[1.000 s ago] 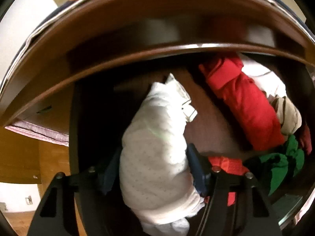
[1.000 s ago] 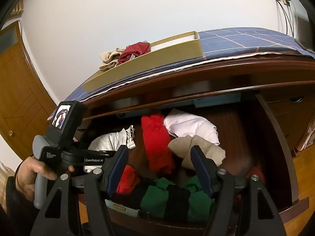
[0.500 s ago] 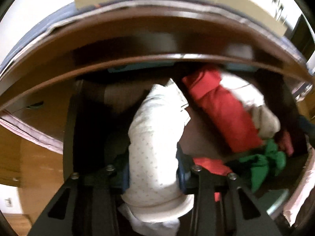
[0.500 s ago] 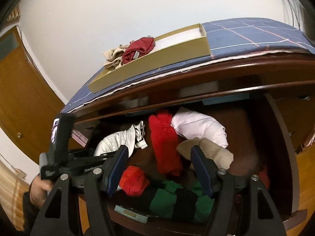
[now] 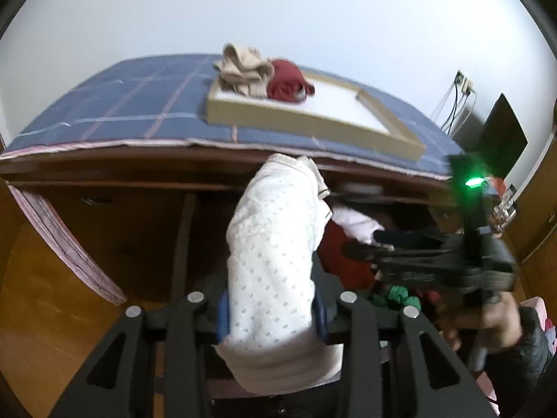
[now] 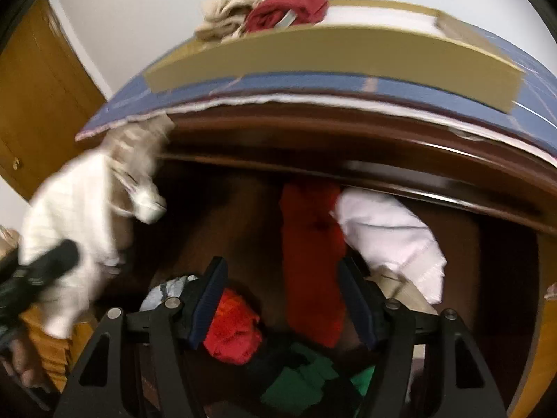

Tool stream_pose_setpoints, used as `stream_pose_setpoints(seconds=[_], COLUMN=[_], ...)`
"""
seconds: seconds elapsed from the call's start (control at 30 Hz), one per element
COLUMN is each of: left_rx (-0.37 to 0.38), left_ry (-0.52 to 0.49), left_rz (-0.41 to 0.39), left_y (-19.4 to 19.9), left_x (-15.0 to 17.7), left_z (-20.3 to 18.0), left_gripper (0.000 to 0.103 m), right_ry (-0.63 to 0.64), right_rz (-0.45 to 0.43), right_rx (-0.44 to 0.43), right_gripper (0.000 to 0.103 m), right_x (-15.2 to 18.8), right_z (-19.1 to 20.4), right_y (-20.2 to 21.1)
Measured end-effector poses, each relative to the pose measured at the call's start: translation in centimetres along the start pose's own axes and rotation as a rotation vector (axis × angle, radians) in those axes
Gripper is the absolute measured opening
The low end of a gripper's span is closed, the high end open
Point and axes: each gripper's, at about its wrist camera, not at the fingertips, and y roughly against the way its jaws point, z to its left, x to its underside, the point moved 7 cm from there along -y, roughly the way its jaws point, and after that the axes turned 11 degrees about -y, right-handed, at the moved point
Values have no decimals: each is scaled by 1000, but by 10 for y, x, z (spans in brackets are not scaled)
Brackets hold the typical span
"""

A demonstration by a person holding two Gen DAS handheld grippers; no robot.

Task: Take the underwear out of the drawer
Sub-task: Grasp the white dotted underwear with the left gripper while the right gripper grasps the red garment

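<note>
White dotted underwear (image 5: 275, 254) pinched between the blue pads of the left tongs (image 5: 271, 313), lifted clear above the open drawer (image 6: 504, 278) and standing up in front of the dark wooden edge of the desk (image 5: 104, 167). Seen blurred at the left in the right wrist view too (image 6: 73, 219). Right tongs (image 6: 283, 299) spread and empty, poised over the drawer with a long red garment (image 6: 310, 254) in the gap between the pads, not touching either pad as far as can be told. Beside it, a pale pink folded piece (image 6: 390, 233), a smaller bright red bundle (image 6: 231, 331) and green fabric (image 6: 306, 379) nearer the front. On top of the desk, blue checked cloth (image 5: 115, 111) carrying a shallow tan tray (image 5: 313, 118); at its far left end, beige (image 5: 243, 69) and dark red (image 5: 287, 82) garments heaped together. Right hand (image 5: 487, 320) gripping the black handle of its tool, green light (image 5: 473, 183) glowing on it.
</note>
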Motion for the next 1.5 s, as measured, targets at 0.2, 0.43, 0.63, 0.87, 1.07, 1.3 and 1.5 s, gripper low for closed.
stream_pose_setpoints(seconds=[0.2,0.43,0.63,0.87,1.07,1.3,1.5], left_rx=[-17,-27,-23,-32,-23,-17,-13], left_ry=[9,40,54,32,2,-12,-7], left_rz=[-38,-63,-67,-76,-69,-70,-61], left_y=[19,29,33,38,36,39,38], left_x=[-3,4,6,1,-3,-5,-5], left_z=[12,24,31,23,7,-1,-3], left_gripper=[36,36,36,36,36,36,36], right_ry=[87,166,141,29,-113,-245,-250], right_rz=[120,182,196,103,30,9,-46], right_rx=[151,281,236,54,-157,-303,-335], right_gripper=[67,47,33,31,30,27,27], right_x=[-1,3,0,18,33,32,29], right_z=[10,3,-14,-19,-18,-25,-20], right_y=[-39,-64,-57,-10,32,45,69])
